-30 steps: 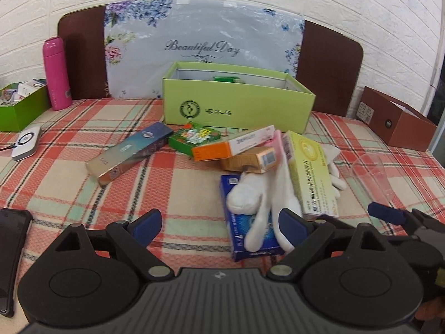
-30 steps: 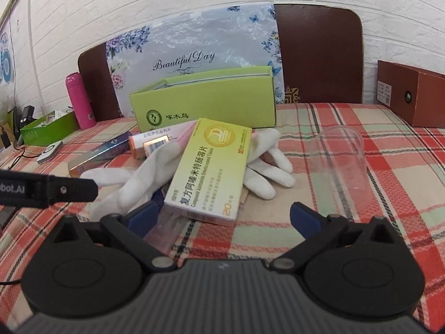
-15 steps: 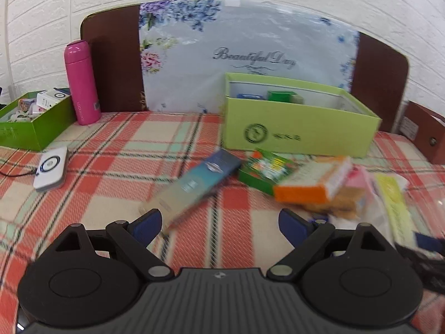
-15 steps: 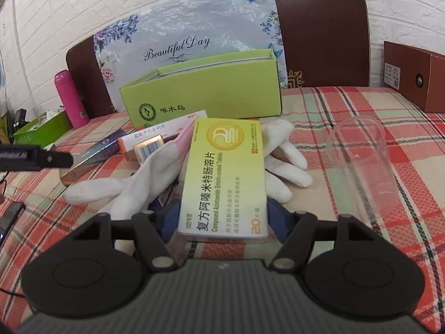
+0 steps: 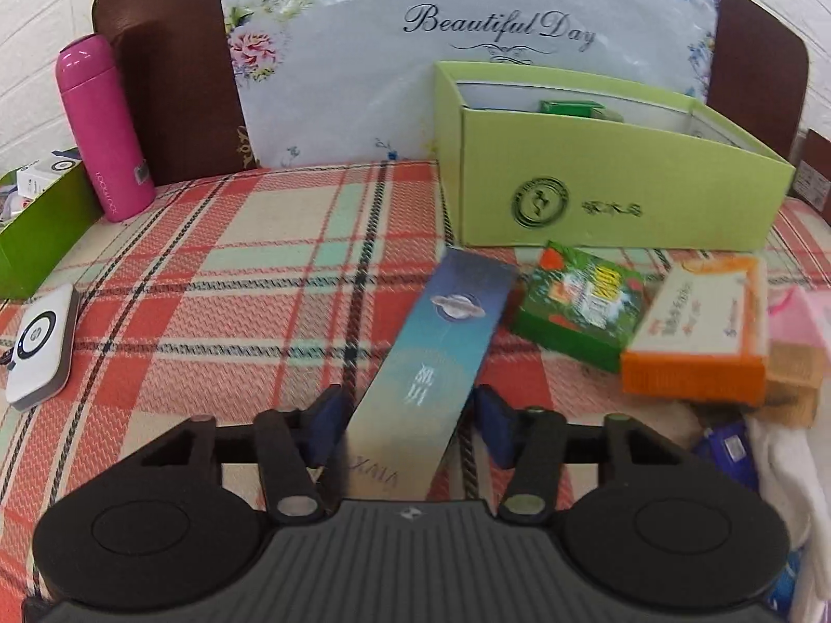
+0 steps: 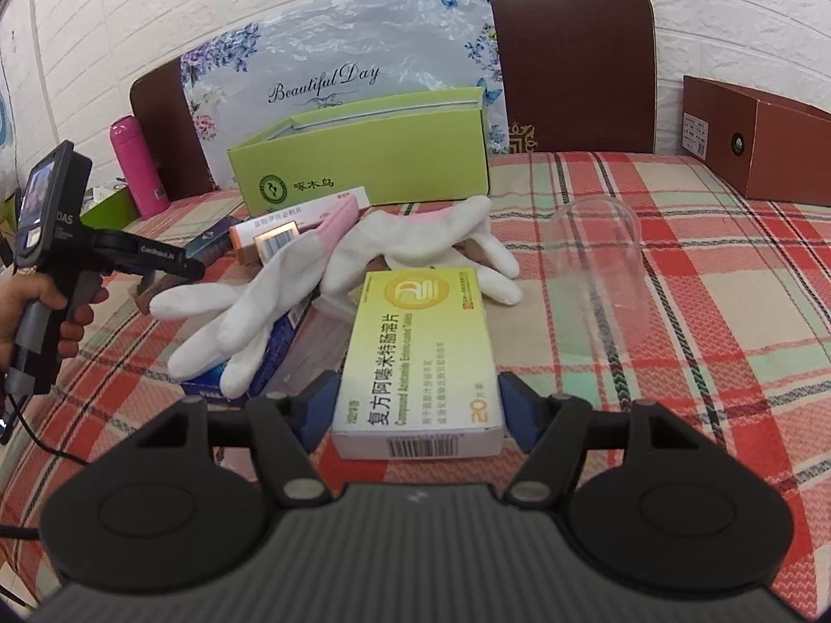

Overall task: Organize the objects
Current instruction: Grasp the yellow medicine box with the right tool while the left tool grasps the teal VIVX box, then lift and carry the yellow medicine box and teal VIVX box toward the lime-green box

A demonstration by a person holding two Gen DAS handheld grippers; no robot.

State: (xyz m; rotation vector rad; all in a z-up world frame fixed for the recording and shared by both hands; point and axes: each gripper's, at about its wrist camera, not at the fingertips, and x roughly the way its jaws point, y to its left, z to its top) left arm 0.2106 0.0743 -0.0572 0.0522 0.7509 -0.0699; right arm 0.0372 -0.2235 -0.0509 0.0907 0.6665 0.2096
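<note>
My left gripper (image 5: 407,423) has its two blue pads on either side of a long blue box (image 5: 431,363) that lies on the checked cloth; the pads look closed on its near end. My right gripper (image 6: 415,407) is shut on a yellow medicine box (image 6: 420,353) and holds it level. An open light-green box (image 5: 613,192) stands at the back and also shows in the right wrist view (image 6: 363,156). A green packet (image 5: 581,306), an orange-and-white box (image 5: 701,332) and white gloves (image 6: 311,280) lie in a pile.
A pink bottle (image 5: 104,130) and a green tray (image 5: 36,228) stand at the left, with a white device (image 5: 41,348) in front. A clear plastic cup (image 6: 607,270) lies at the right. A brown box (image 6: 758,145) stands at the far right.
My left gripper has moved left and forward from the pile to the long blue box and closed around it. My right gripper has closed on the yellow medicine box.
</note>
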